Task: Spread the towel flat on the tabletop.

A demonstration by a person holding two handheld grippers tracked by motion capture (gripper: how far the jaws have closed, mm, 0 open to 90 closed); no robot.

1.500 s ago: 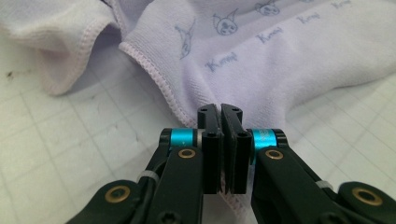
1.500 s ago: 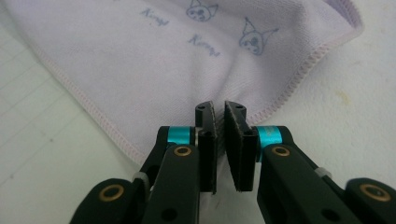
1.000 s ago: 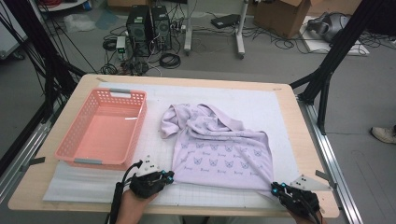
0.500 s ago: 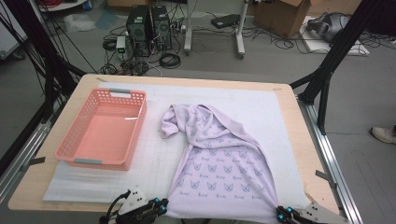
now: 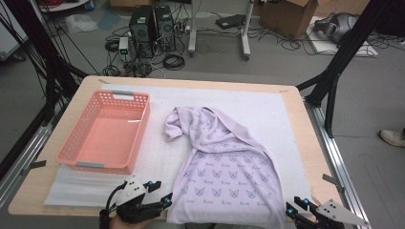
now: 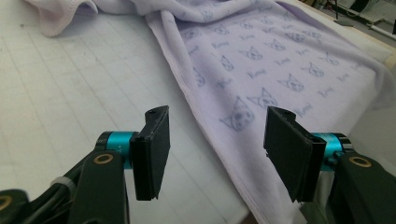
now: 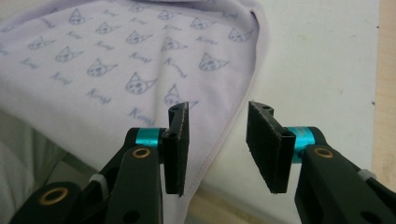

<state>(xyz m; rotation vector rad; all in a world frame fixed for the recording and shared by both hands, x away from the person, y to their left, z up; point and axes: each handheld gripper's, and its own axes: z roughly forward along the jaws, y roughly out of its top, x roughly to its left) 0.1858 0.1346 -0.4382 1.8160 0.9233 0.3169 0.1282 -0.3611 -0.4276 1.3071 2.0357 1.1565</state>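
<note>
**Both grippers let go at the near hem**

While the pink basket (image 5: 102, 133) sits at the far left of the white mat (image 5: 286, 119), your left gripper (image 5: 160, 193) has just been opening, jaws wide and empty beside the lilac shirt (image 5: 224, 171). The shirt lies flat mid-table, hem at the near edge. Your right gripper (image 5: 297, 210) has also just been opening, holding nothing, at the hem's right corner

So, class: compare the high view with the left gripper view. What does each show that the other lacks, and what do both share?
High view alone: the pink basket, the table's wooden edge, the right gripper, floor clutter. Left gripper view alone: the left gripper close up, jaws just opened, nothing between them. Both: the lilac cat-print garment on the white mat.
</note>
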